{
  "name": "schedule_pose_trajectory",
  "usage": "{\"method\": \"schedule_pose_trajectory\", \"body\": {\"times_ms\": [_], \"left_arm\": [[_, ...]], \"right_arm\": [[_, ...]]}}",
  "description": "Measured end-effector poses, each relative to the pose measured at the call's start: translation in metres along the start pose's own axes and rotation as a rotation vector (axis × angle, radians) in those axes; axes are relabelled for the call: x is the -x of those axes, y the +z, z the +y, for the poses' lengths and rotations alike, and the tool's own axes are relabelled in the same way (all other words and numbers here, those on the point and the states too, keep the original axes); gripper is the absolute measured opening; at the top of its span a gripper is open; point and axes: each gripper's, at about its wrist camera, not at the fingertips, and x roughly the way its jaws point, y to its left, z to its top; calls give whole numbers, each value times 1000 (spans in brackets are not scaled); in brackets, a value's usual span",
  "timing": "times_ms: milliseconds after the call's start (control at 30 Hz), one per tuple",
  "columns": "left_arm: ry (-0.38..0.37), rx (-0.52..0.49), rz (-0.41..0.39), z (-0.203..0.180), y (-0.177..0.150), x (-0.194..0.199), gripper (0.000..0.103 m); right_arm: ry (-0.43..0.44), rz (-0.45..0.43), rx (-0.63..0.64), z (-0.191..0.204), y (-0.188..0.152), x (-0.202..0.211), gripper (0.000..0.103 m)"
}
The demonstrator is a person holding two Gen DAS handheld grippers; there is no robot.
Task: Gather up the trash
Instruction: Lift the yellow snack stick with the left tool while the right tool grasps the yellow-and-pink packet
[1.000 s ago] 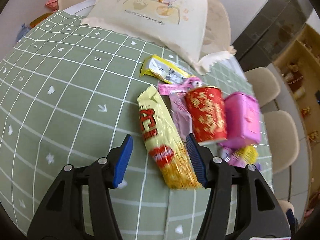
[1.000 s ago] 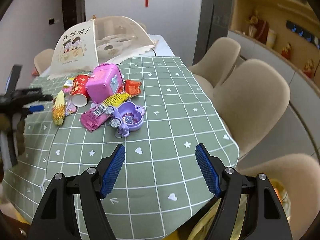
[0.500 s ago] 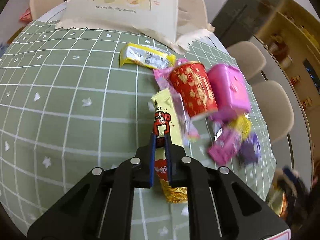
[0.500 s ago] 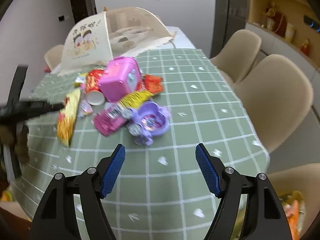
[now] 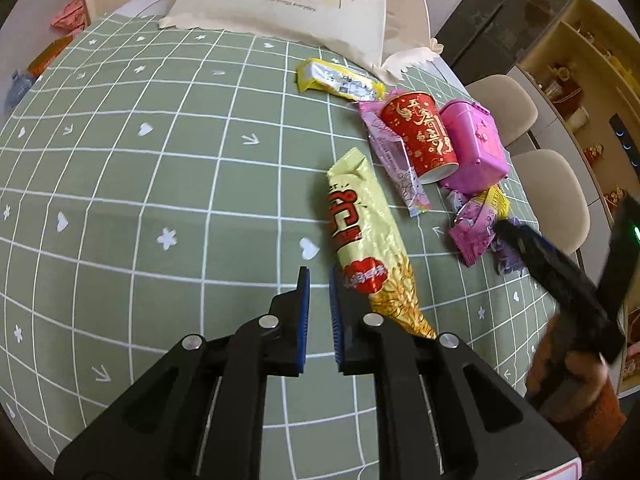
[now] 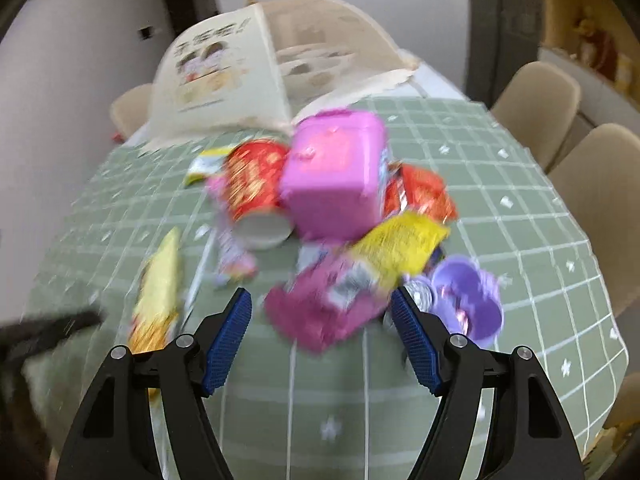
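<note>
A long yellow snack wrapper [image 5: 368,240] lies on the green checked tablecloth [image 5: 160,184]. My left gripper [image 5: 318,276] hovers just left of its lower end. Its jaws are opening, a narrow gap shows and nothing sits between them. My right gripper [image 6: 320,298] is wide open over a magenta wrapper [image 6: 320,316], whose near end lies between the fingers untouched; this view is blurred. Behind it sit a yellow wrapper [image 6: 400,252], a red paper cup [image 6: 252,180] on its side and a pink plastic box [image 6: 336,176]. In the left wrist view the right gripper [image 5: 560,280] comes in from the right.
A purple plastic toy [image 6: 468,300] lies right of the pile, and a red-orange wrapper [image 6: 420,192] lies behind it. A second yellow wrapper [image 5: 340,82] and a thin pink wrapper [image 5: 396,160] lie near the cup. A cream mesh food cover [image 5: 304,4] stands at the back. Beige chairs [image 6: 536,100] line the right side.
My left gripper shut on the long yellow wrapper, then let go; the wrapper now lies to its right. My right gripper moved forward and down to the pile.
</note>
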Motion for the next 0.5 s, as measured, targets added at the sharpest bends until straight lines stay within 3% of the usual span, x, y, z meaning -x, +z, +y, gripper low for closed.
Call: {"method": "schedule_pose_trajectory", "body": {"times_ms": [67, 200, 267, 333, 400, 500], "left_arm": [[-18, 7, 0, 4, 0, 1, 32], [-50, 6, -8, 6, 1, 2, 41], [-61, 12, -4, 6, 3, -2, 42], [-65, 21, 9, 3, 5, -10, 43], [-64, 32, 22, 0, 7, -18, 44], [-56, 43, 32, -5, 11, -29, 44]], "right_arm": [[-88, 4, 20, 2, 8, -14, 69], [-133, 29, 97, -2, 7, -22, 68], [-131, 34, 125, -5, 2, -18, 67], [-127, 50, 158, -8, -5, -13, 57], [-107, 73, 171, -14, -13, -5, 57], [-147, 82, 204, -17, -28, 5, 57]]}}
